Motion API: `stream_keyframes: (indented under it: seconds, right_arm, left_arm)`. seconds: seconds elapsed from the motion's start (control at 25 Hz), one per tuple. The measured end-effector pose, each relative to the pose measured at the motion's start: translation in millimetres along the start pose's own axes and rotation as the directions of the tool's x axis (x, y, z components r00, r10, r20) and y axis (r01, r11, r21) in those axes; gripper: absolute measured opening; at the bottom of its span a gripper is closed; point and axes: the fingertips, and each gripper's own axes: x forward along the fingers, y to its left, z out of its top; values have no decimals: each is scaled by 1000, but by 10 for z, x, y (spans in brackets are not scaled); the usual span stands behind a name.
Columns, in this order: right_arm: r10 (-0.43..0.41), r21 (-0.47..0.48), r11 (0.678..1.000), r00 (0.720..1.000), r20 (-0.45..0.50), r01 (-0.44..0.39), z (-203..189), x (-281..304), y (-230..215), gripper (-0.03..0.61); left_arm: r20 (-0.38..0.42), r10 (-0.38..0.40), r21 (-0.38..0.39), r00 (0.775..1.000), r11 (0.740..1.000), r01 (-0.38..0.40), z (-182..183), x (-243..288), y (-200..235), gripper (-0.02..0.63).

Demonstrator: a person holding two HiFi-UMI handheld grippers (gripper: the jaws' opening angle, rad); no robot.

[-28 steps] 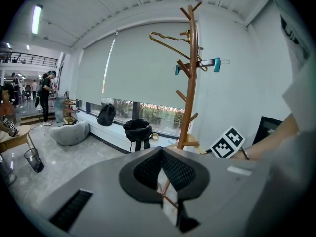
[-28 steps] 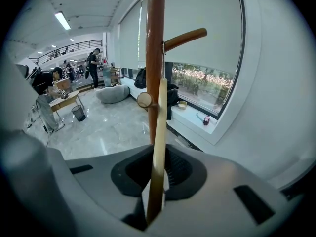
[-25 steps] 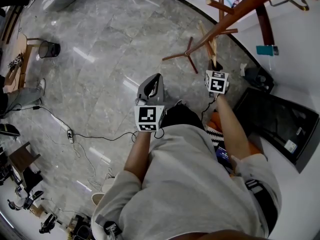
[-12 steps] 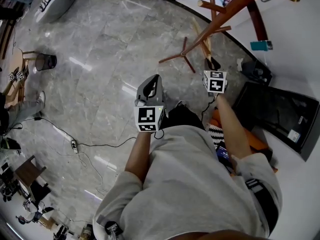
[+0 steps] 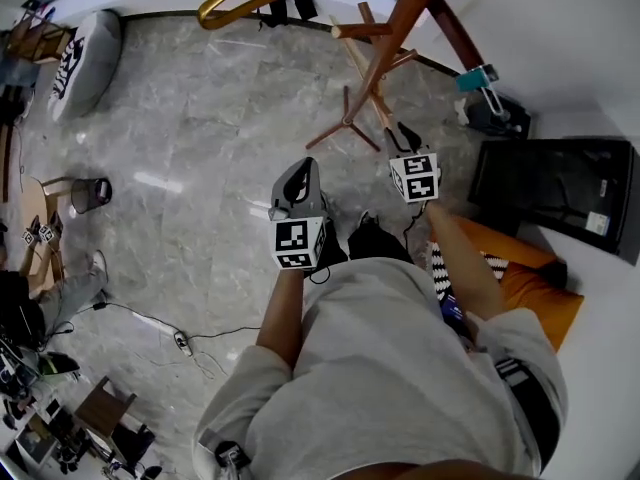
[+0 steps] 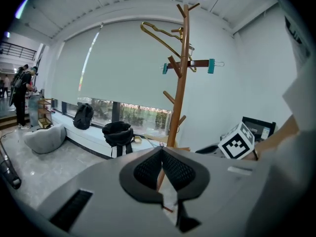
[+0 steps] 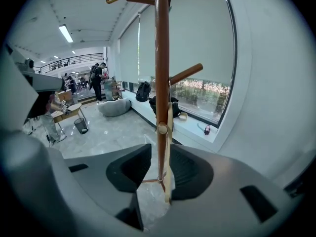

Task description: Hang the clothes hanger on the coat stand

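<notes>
At centre right, the right gripper (image 5: pixel 402 140) stays clamped on the pale clothes hanger (image 7: pixel 168 167); the left gripper (image 5: pixel 303 168) is closed and empty. The gaze has just lifted toward the upper pegs of the coat stand (image 5: pixel 385 53), so hanging probably comes next.

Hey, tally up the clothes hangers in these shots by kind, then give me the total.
Gold hanger: 1
Hanger with teal clips: 1
Pale wooden hanger: 1
Total: 3
</notes>
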Motion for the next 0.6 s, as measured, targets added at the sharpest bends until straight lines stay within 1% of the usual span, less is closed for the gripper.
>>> stream_keyframes:
  seconds: [0.16, 0.28, 0.36, 0.48, 0.6]
  right_arm:
    - [-4, -26, 1000, 1000, 22, 5, 53, -222, 121, 99]
    - [-42, 2, 999, 998, 37, 42, 52, -407, 153, 72]
    - [-62, 27, 998, 997, 50, 61, 42, -511, 209, 44]
    - [-98, 61, 994, 991, 90, 93, 36, -658, 279, 21]
    - [-163, 136, 980, 979, 125, 146, -4, -847, 242, 6]
  left_arm:
    - [-13, -86, 30, 996, 996, 87, 82, 178, -97, 9]
    - [-34, -168, 66, 985, 983, 170, 124, 339, -227, 9]
    - [-51, -213, 85, 976, 973, 216, 132, 418, -302, 9]
    - [-79, -270, 104, 960, 955, 277, 99, 501, -407, 9]
    - [-110, -346, 124, 932, 926, 358, 42, 563, -563, 9]
